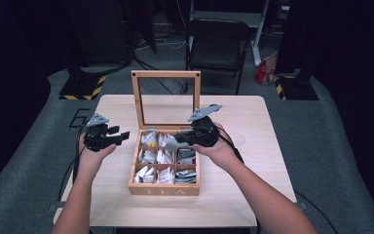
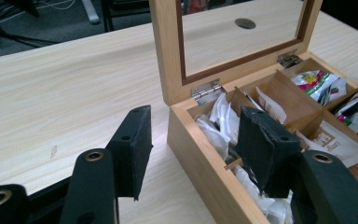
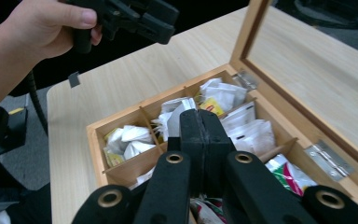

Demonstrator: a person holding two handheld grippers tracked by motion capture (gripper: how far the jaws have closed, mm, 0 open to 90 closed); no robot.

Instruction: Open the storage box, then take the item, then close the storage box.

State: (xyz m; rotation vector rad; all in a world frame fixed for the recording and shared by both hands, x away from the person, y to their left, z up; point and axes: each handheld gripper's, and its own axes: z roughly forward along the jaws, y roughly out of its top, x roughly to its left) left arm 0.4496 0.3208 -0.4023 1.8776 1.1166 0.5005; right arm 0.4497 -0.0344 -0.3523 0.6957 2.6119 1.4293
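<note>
The tea box (image 1: 163, 187) sits open mid-counter (image 1: 233, 195), sachets in its compartments. My right gripper (image 1: 177, 143) hangs over the back row, jaws pressed together on a white tea bag (image 1: 171, 144), seemingly lifting it out. My left gripper (image 2: 193, 154) waits beside the box, jaws wide. Next, I judge: carry the bag clear.

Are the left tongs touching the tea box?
Cannot tell. In the left gripper view the open left tongs straddle the tea box wall; one jaw overlaps the sachets, with contact unclear.
</note>
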